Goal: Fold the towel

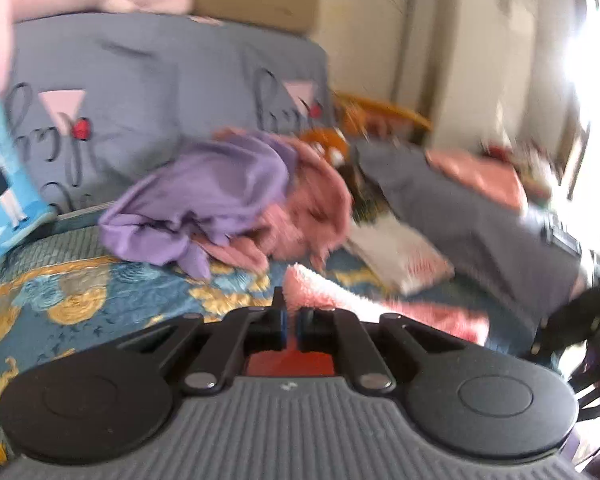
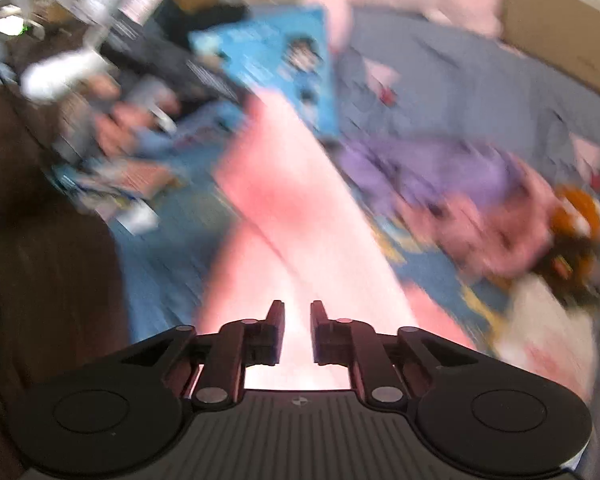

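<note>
We are clenching a pink towel edge on the bed in the left tongs, while the right tongs, slightly parted with cloth between them, are facing along its long axis running diagonally away toward the blue box.

We see daylight flooding in from a window at the right of the left wrist view, blown out to white glare. Motion blur smears both fisheye views, heaviest in the right wrist view, where the pink towel washes out pale. Only the near black linkages stay sharp. Edges bow, and the corners darken in the right view.
</note>
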Demonstrator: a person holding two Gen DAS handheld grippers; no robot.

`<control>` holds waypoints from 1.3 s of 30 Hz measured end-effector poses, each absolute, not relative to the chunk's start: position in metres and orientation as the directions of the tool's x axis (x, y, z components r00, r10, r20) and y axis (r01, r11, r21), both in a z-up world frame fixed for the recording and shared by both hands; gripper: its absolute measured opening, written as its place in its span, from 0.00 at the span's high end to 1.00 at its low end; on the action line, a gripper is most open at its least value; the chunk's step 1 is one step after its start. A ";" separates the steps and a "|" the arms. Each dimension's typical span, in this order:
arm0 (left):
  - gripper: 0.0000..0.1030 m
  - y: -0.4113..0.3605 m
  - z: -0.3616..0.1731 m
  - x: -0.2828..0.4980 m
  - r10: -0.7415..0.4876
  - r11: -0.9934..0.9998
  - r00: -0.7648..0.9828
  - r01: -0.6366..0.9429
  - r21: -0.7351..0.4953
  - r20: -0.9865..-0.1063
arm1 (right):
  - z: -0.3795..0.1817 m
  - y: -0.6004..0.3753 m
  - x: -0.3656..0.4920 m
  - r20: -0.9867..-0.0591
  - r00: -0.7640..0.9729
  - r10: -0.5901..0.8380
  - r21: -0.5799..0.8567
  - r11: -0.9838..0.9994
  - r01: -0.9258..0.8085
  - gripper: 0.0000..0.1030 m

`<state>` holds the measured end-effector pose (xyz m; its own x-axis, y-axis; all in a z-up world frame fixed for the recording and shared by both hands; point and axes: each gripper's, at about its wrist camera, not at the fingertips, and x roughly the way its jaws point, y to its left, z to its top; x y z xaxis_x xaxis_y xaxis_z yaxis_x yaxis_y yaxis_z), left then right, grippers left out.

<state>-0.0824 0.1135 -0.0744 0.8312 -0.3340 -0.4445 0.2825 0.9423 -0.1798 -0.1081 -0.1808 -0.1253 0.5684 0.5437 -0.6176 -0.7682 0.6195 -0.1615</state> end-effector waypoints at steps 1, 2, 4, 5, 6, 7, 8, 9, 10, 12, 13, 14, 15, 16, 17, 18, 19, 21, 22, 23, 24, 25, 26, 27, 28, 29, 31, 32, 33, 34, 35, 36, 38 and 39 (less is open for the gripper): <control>0.96 0.120 -0.071 -0.085 -0.321 0.946 0.843 0.263 -0.190 -0.431 | -0.131 -0.192 -0.105 -0.635 0.590 0.499 -0.163 0.659 -0.734 0.83; 0.96 0.124 -0.069 -0.088 -0.309 0.949 0.853 0.247 -0.198 -0.421 | -0.137 -0.204 -0.102 -0.650 0.608 0.455 -0.161 0.700 -0.696 0.82; 0.96 0.133 -0.065 -0.092 -0.286 0.954 0.867 0.215 -0.211 -0.407 | -0.149 -0.227 -0.095 -0.679 0.637 0.365 -0.159 0.774 -0.612 0.82; 0.96 0.137 -0.064 -0.094 -0.271 0.957 0.873 0.197 -0.215 -0.405 | -0.155 -0.237 -0.092 -0.688 0.650 0.324 -0.160 0.806 -0.570 0.81; 0.96 0.141 -0.063 -0.094 -0.256 0.959 0.878 0.177 -0.223 -0.404 | -0.160 -0.243 -0.090 -0.692 0.656 0.302 -0.149 0.829 -0.539 0.80; 0.96 0.145 -0.062 -0.095 -0.241 0.960 0.883 0.157 -0.231 -0.403 | -0.163 -0.246 -0.087 -0.695 0.656 0.294 -0.127 0.848 -0.515 0.78; 0.96 0.148 -0.061 -0.096 -0.228 0.961 0.887 0.139 -0.239 -0.401 | -0.167 -0.250 -0.084 -0.699 0.655 0.286 -0.105 0.866 -0.489 0.77; 0.96 0.152 -0.061 -0.098 -0.214 0.961 0.892 0.121 -0.247 -0.397 | -0.171 -0.254 -0.081 -0.703 0.655 0.278 -0.082 0.883 -0.463 0.76; 0.96 0.157 -0.060 -0.100 -0.198 0.961 0.899 0.100 -0.258 -0.390 | -0.173 -0.256 -0.077 -0.704 0.656 0.272 -0.055 0.900 -0.433 0.72; 0.96 0.171 -0.058 -0.107 -0.157 0.955 0.916 0.046 -0.292 -0.370 | -0.177 -0.258 -0.066 -0.703 0.660 0.266 0.008 0.930 -0.367 0.67; 0.95 0.178 -0.057 -0.110 -0.135 0.951 0.923 0.019 -0.310 -0.360 | -0.179 -0.259 -0.060 -0.702 0.662 0.260 0.033 0.942 -0.335 0.67; 0.95 0.187 -0.056 -0.115 -0.112 0.943 0.931 -0.011 -0.334 -0.347 | -0.181 -0.259 -0.055 -0.704 0.665 0.250 0.050 0.951 -0.305 0.67; 0.95 0.196 -0.055 -0.120 -0.088 0.933 0.938 -0.040 -0.358 -0.335 | -0.183 -0.259 -0.051 -0.706 0.664 0.248 0.063 0.955 -0.289 0.67; 0.95 0.206 -0.054 -0.125 -0.063 0.921 0.944 -0.070 -0.382 -0.324 | -0.185 -0.258 -0.047 -0.706 0.661 0.252 0.075 0.956 -0.284 0.67; 0.95 0.216 -0.054 -0.130 -0.034 0.910 0.948 -0.101 -0.402 -0.315 | -0.186 -0.257 -0.043 -0.707 0.659 0.256 0.087 0.957 -0.278 0.67; 0.95 0.224 -0.054 -0.133 -0.019 0.900 0.951 -0.119 -0.420 -0.309 | -0.188 -0.255 -0.040 -0.708 0.658 0.255 0.088 0.957 -0.276 0.67; 0.95 0.232 -0.054 -0.136 -0.011 0.892 0.952 -0.129 -0.433 -0.307 | -0.189 -0.252 -0.037 -0.709 0.659 0.250 0.081 0.958 -0.276 0.67; 0.95 0.243 -0.055 -0.138 -0.001 0.881 0.950 -0.147 -0.450 -0.311 | -0.192 -0.248 -0.030 -0.713 0.655 0.249 0.079 0.957 -0.278 0.67; 0.95 0.247 -0.056 -0.138 0.002 0.876 0.949 -0.154 -0.456 -0.316 | -0.195 -0.247 -0.026 -0.717 0.645 0.264 0.100 0.955 -0.279 0.67; 0.95 0.250 -0.057 -0.138 0.006 0.874 0.947 -0.161 -0.459 -0.321 | -0.196 -0.246 -0.022 -0.716 0.636 0.288 0.134 0.951 -0.280 0.67; 0.95 0.248 -0.057 -0.137 0.010 0.879 0.944 -0.166 -0.448 -0.329 | -0.198 -0.244 -0.019 -0.713 0.626 0.315 0.170 0.945 -0.281 0.67; 0.95 0.247 -0.058 -0.136 0.014 0.884 0.941 -0.170 -0.437 -0.337 | -0.200 -0.243 -0.016 -0.713 0.620 0.327 0.193 0.942 -0.274 0.67; 0.95 0.246 -0.058 -0.134 0.014 0.889 0.939 -0.169 -0.426 -0.343 | -0.201 -0.241 -0.013 -0.715 0.617 0.330 0.208 0.942 -0.264 0.67; 0.95 0.244 -0.058 -0.134 0.014 0.893 0.938 -0.168 -0.417 -0.347 | -0.203 -0.239 -0.011 -0.715 0.617 0.329 0.214 0.943 -0.254 0.67; 0.95 0.242 -0.058 -0.133 0.015 0.896 0.937 -0.168 -0.412 -0.350 | -0.205 -0.238 -0.008 -0.716 0.616 0.328 0.223 0.944 -0.244 0.67; 0.95 0.240 -0.059 -0.133 0.016 0.897 0.936 -0.169 -0.408 -0.352 | -0.207 -0.238 -0.004 -0.717 0.613 0.331 0.237 0.943 -0.232 0.67; 0.95 0.240 -0.060 -0.133 0.019 0.895 0.933 -0.175 -0.409 -0.359 | -0.210 -0.238 0.003 -0.719 0.607 0.337 0.265 0.941 -0.209 0.66; 0.95 0.240 -0.060 -0.132 0.021 0.892 0.932 -0.181 -0.413 -0.363 | -0.211 -0.238 0.007 -0.719 0.604 0.343 0.281 0.939 -0.198 0.67; 0.95 0.241 -0.061 -0.131 0.023 0.890 0.930 -0.186 -0.417 -0.366 | -0.211 -0.239 0.010 -0.720 0.598 0.351 0.296 0.936 -0.193 0.69; 0.95 0.241 -0.062 -0.129 0.024 0.887 0.929 -0.191 -0.421 -0.370 | -0.210 -0.240 0.013 -0.723 0.590 0.360 0.308 0.932 -0.191 0.87; 0.95 0.242 -0.063 -0.129 0.026 0.885 0.927 -0.195 -0.422 -0.373 | -0.208 -0.240 0.015 -0.726 0.576 0.376 0.325 0.926 -0.193 0.97; 0.95 0.242 -0.063 -0.128 0.027 0.884 0.927 -0.198 -0.424 -0.375 | -0.204 -0.242 0.016 -0.725 0.568 0.391 0.344 0.919 -0.194 0.98; 0.95 0.244 -0.063 -0.128 0.026 0.880 0.927 -0.198 -0.431 -0.373 | -0.187 -0.247 0.010 -0.688 0.591 0.421 0.380 0.903 -0.201 0.98; 0.95 0.244 -0.063 -0.128 0.025 0.879 0.928 -0.198 -0.435 -0.372 | -0.177 -0.251 0.006 -0.665 0.606 0.436 0.398 0.894 -0.207 0.98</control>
<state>-0.1279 0.2442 -0.0631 0.9279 0.0253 -0.3720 -0.1982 0.8785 -0.4347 0.0063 -0.2506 -0.1774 0.6063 0.4362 -0.6649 -0.2071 0.8939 0.3976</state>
